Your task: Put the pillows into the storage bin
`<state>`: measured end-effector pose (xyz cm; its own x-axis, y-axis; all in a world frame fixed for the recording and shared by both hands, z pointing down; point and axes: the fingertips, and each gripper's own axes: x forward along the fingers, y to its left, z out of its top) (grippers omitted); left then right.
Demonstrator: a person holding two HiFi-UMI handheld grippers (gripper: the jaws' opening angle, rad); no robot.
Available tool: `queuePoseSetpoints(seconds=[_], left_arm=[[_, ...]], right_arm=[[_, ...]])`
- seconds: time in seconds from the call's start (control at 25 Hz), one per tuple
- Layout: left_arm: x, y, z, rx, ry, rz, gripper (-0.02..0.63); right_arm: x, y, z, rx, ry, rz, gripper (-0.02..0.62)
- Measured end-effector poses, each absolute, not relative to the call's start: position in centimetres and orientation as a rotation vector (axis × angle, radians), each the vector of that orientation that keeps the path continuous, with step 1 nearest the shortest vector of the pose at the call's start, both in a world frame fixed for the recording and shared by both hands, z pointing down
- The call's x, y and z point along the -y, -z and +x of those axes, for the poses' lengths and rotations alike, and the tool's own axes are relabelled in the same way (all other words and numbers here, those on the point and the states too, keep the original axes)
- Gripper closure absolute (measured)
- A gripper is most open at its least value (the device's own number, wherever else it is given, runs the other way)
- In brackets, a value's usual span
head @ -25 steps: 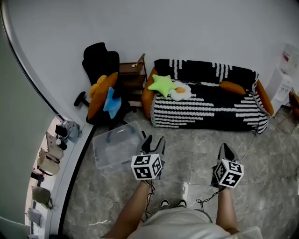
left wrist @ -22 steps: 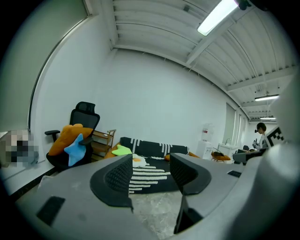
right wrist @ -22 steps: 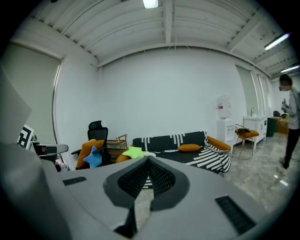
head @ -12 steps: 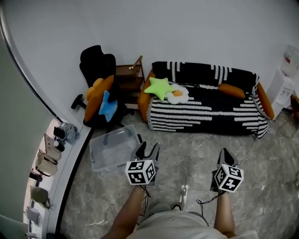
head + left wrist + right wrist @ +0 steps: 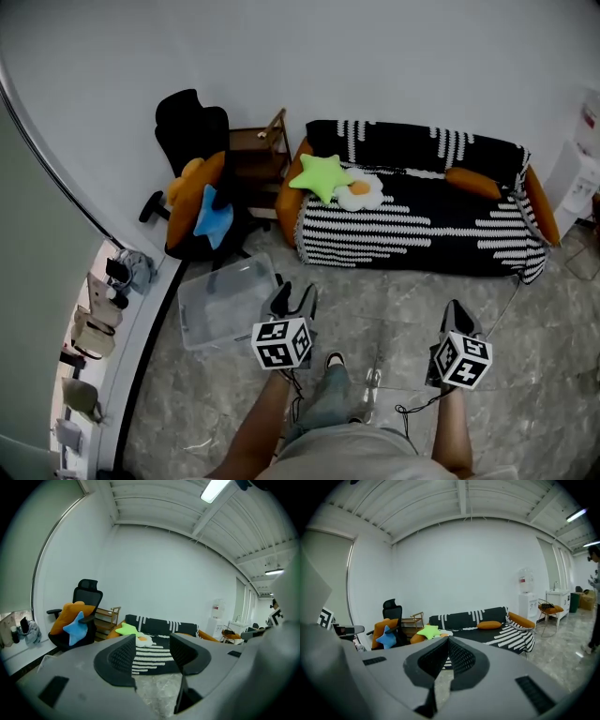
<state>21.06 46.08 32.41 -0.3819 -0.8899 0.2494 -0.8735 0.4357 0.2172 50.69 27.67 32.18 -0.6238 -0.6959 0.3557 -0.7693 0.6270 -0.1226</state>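
Head view: I hold both tongs out over the marble floor (image 5: 394, 314), well short of the sofa (image 5: 422, 220). The left tongs (image 5: 292, 292) are spread wide with nothing between them, and they have just been opening. In the right gripper view, the right tongs (image 5: 455, 309) are pressed together at the tips and pinch nothing.

The clear storage bin (image 5: 220, 300) sits on the floor just beside the left tongs, on their left, between them and the curved wall. I see no pillow in it.

A green star pillow (image 5: 322, 175) and a fried-egg pillow (image 5: 360, 189) lie touching each other at the left end of the sofa seat. A long orange pillow (image 5: 473, 180) lies near the seat's right end, against the backrest.

Left of the sofa, past a small wooden shelf (image 5: 258, 155), a black office chair (image 5: 192, 122) carries a big orange cushion (image 5: 192, 192) with a blue star pillow (image 5: 213, 211) leaning on it. The chair stands just beyond the bin.
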Motion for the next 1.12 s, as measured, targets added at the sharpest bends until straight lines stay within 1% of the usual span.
queuePoseSetpoints(seconds=[0.32,0.56,0.76,0.88,1.12], left_arm=[[-39.9,-33.1,11.7,2.358,0.099,1.483,0.38],[-34.5,-32.6,2.6,2.356,0.102,1.48,0.38],[-30.6,-33.4,-3.8,2.333,0.136,1.461,0.38],[-28.6,-34.6,-6.5,2.302,0.196,1.427,0.38],[-26.4,-36.9,-9.9,2.275,0.222,1.368,0.38]], right_arm=[[-21.0,-31.5,43.6,2.555,-0.358,1.226,0.594],[-14.9,-30.2,35.6,2.565,-0.359,1.261,0.594],[-12.4,-30.0,28.6,2.573,-0.335,1.19,0.594],[-10.9,-30.5,26.3,2.546,-0.328,1.173,0.594],[-7.6,-32.3,23.9,2.466,-0.328,1.141,0.594]])
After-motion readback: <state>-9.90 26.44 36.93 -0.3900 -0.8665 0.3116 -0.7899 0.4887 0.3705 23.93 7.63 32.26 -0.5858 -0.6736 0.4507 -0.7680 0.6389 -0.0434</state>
